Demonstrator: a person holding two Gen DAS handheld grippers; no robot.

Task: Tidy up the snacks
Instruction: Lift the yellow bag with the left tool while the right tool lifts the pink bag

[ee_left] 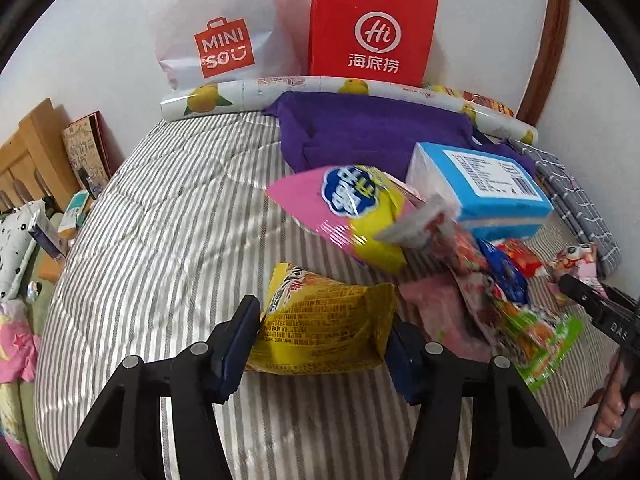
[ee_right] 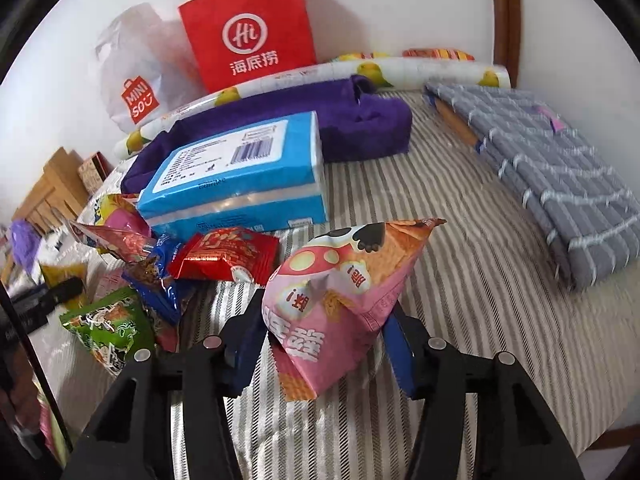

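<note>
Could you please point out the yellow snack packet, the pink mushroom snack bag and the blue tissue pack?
yellow snack packet (ee_left: 320,320), left wrist view, printed back panel.
pink mushroom snack bag (ee_right: 332,292), right wrist view, creased front.
blue tissue pack (ee_right: 240,172), right wrist view, top face.

Yellow snack packet (ee_left: 324,320) lies flat, left of the blue box (ee_left: 480,188). Pink mushroom-print packet (ee_right: 340,304) stands crumpled, just in front of that box.

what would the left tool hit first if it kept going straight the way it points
The yellow snack packet: it already sits between the left tool's fingers. Beyond it lies the pink-and-yellow snack bag, though how far behind is hard to judge through the fisheye.
</note>
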